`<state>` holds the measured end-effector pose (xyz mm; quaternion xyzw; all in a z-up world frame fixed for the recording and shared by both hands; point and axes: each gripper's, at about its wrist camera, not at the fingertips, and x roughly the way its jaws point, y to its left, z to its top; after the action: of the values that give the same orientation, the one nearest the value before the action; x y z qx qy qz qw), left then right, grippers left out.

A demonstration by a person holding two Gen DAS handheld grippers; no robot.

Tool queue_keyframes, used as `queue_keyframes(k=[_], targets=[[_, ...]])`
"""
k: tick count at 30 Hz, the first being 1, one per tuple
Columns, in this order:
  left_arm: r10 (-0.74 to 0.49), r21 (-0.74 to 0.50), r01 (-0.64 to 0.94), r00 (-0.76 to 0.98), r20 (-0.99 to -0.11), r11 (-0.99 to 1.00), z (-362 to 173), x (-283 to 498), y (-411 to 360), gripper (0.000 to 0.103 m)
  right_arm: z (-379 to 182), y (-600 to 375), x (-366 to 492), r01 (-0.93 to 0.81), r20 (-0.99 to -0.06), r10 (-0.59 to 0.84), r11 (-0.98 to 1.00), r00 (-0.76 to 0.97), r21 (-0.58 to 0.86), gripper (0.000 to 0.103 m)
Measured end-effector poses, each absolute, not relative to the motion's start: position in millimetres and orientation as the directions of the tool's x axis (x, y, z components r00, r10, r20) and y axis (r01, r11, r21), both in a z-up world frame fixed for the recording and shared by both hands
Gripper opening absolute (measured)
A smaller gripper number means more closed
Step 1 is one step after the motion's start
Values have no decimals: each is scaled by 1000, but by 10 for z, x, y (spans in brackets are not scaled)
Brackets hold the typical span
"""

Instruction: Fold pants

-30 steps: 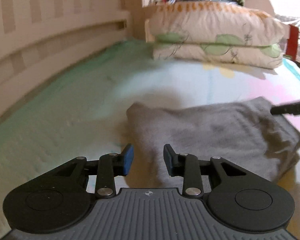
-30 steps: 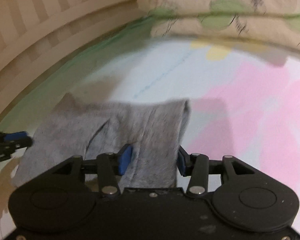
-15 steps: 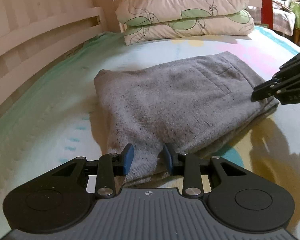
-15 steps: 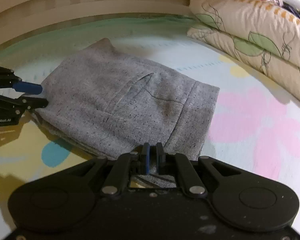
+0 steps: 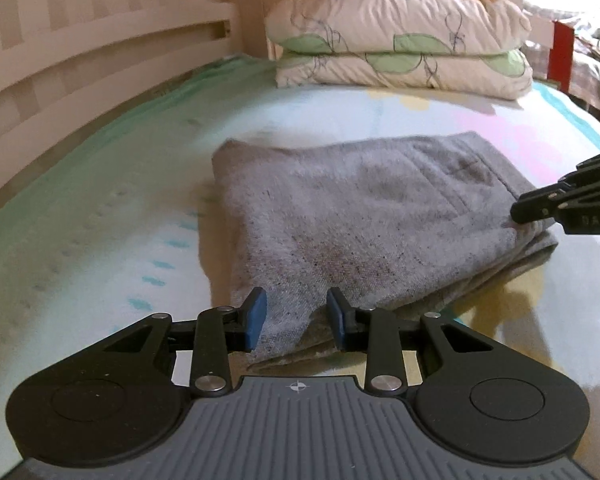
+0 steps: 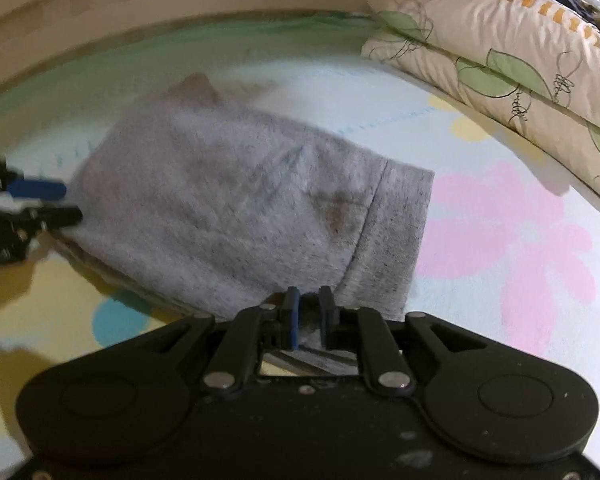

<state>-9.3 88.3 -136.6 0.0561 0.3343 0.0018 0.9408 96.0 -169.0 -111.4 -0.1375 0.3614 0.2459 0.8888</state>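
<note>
Grey pants lie folded into a thick rectangle on the bed; they also show in the right wrist view. My left gripper is open, its blue-padded fingers straddling the near corner of the fold without pinching it. My right gripper sits at the opposite near edge by the waistband, its jaws narrowly parted, with cloth showing between them. Each gripper appears at the edge of the other's view.
Two stacked leaf-print pillows lie at the head of the bed. A wooden slatted bed rail runs along the left. The floral sheet surrounds the pants. Clutter stands beyond the pillows.
My left gripper's jaws widened and it pulled back slightly. My right gripper's jaws went from shut to narrowly parted. The pants stay folded on the bed.
</note>
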Motion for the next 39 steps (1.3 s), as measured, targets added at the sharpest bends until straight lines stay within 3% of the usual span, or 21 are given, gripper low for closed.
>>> queue_keyframes(k=[3, 7, 13, 18, 22, 28, 34, 39], targets=[[42, 114, 32, 803, -594, 993, -1308, -109, 839, 32, -1023, -1653, 851, -547, -670, 386, 836, 633, -35, 13], [7, 77, 51, 792, -611, 996, -1314, 49, 764, 32, -972, -1499, 761, -597, -639, 465, 802, 613, 11, 13], [-17, 46, 63, 756, -654, 997, -1528, 105, 715, 33, -1274, -1255, 769, -621, -732, 435, 783, 525, 20, 13], [-17, 38, 53, 776, -631, 998, -1361, 32, 779, 32, -1211, -1315, 772, -616, -717, 462, 785, 522, 58, 13], [4, 39, 23, 810, -586, 999, -1179, 208, 877, 33, -976, -1481, 862, -565, -639, 482, 821, 599, 90, 14], [47, 32, -35, 777, -628, 999, -1157, 864, 1085, 33, -814, -1550, 1333, -489, -590, 418, 871, 691, 45, 20], [136, 147, -49, 722, -678, 988, -1338, 1450, 1159, 33, -974, -1622, 1850, -384, -634, 342, 920, 693, 76, 21], [167, 104, -134, 685, -709, 986, -1544, 1533, 1363, 37, -1241, -1715, 2034, -320, -665, 284, 945, 691, 70, 26]])
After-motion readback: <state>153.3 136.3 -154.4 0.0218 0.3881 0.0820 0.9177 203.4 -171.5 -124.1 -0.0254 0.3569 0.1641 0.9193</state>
